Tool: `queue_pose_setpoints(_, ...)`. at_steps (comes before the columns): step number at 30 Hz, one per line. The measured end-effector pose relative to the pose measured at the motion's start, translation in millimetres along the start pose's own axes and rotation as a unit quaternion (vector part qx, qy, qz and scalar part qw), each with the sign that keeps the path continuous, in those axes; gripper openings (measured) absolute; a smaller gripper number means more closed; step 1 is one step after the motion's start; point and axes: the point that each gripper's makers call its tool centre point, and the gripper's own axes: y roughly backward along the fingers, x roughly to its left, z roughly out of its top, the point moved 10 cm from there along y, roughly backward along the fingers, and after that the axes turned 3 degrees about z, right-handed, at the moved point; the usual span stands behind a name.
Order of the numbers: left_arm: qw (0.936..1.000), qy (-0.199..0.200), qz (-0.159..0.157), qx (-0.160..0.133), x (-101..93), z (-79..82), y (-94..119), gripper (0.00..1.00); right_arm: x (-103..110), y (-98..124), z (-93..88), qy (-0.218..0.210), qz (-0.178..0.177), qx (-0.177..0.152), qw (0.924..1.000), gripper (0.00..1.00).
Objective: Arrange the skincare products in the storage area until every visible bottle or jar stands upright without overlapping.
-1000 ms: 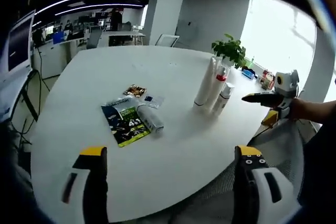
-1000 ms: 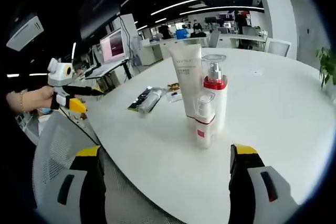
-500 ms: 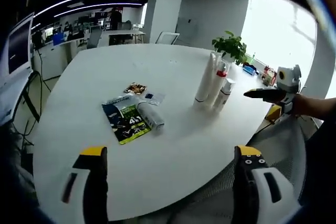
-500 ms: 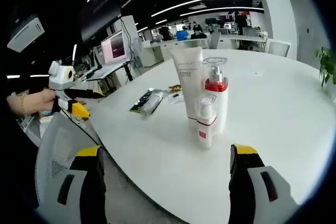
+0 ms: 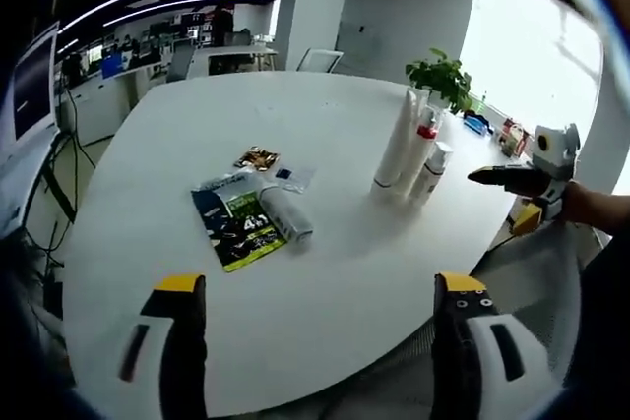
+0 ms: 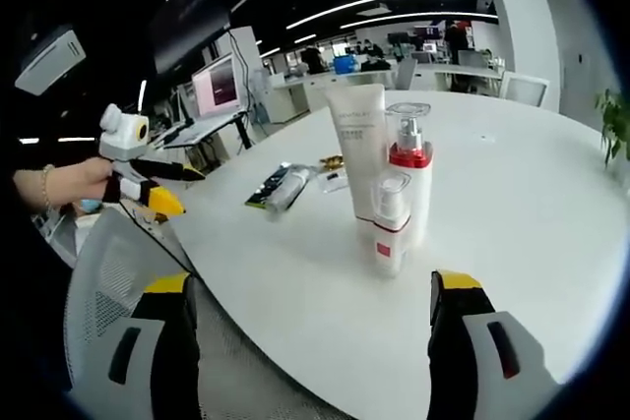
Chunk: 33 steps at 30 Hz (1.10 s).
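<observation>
A tall white tube (image 6: 359, 156), a red-collared pump bottle (image 6: 409, 179) and a small white-and-red bottle (image 6: 391, 234) stand upright together on the white table (image 6: 512, 204). The left gripper view shows the same tube (image 5: 397, 148), pump bottle (image 5: 423, 150) and small bottle (image 5: 434, 170) at the right. A silvery bottle (image 5: 284, 216) lies on its side on a green-and-black packet (image 5: 236, 228); it appears farther off as the lying bottle (image 6: 287, 185). My left gripper (image 5: 313, 361) is open near the table's edge. My right gripper (image 6: 303, 356) is open, short of the standing group.
Small sachets (image 5: 258, 158) lie beyond the packet. A potted plant (image 5: 440, 76) stands behind the bottles. A mesh office chair (image 6: 118, 287) sits below the table edge. The other gripper (image 5: 522, 179) comes in from the right, and the left one (image 6: 138, 169) is held in a hand.
Both views have drifted slightly with the hands; the left gripper has risen a little toward the table. The bottles and packet have not moved.
</observation>
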Motion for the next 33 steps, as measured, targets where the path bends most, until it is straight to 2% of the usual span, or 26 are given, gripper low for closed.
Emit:
queue_pose_setpoints(3, 0.9999, 0.003, 0.012, 0.009, 1.6, 1.8, -6.0, 0.9, -0.4, -0.6, -0.3, -0.001, -0.002, -0.002, 1.0, 0.99)
queue_pose_setpoints(9, 0.9997, 0.002, 0.017, 0.019, 0.1, 5.4, -14.8, 0.89, -1.1, -1.5, -2.8, 0.002, -0.006, 0.001, 1.0, 0.99)
queue_pose_setpoints(15, 0.9992, 0.0, 0.027, 0.03, -2.4, 15.2, -29.9, 0.84, -1.7, -1.9, -2.5, -0.002, -0.009, 0.001, 1.0, 0.99)
queue_pose_setpoints(16, 0.9981, 0.007, 0.037, 0.048, -1.4, 14.8, -32.6, 0.8, -2.2, -2.0, -2.7, -0.003, -0.011, 0.001, 0.9999, 0.99)
queue_pose_setpoints(18, 0.9976, 0.007, 0.039, 0.057, 0.1, 14.9, -36.6, 0.73, -2.3, -1.6, -2.8, -0.006, -0.012, 0.001, 0.9999, 0.99)
queue_pose_setpoints(23, 0.9954, 0.012, 0.037, 0.088, -1.3, 16.7, -49.6, 0.76, -4.4, -1.6, -2.7, -0.012, -0.014, 0.001, 0.9998, 0.99)
queue_pose_setpoints(28, 0.9941, -0.001, 0.037, 0.102, -5.4, 23.7, -58.4, 0.75, -4.9, -1.7, -2.9, -0.016, -0.016, 0.003, 0.9997, 0.99)
queue_pose_setpoints(30, 0.9935, 0.0, 0.039, 0.107, -10.1, 21.8, -55.8, 0.73, -5.2, -1.7, -3.2, -0.016, -0.017, 0.004, 0.9997, 0.99)
queue_pose_setpoints(33, 0.9925, 0.0, 0.043, 0.114, -8.5, 28.0, -65.1, 0.71, -5.1, -2.0, -3.4, -0.019, -0.017, 0.006, 0.9997, 0.99)
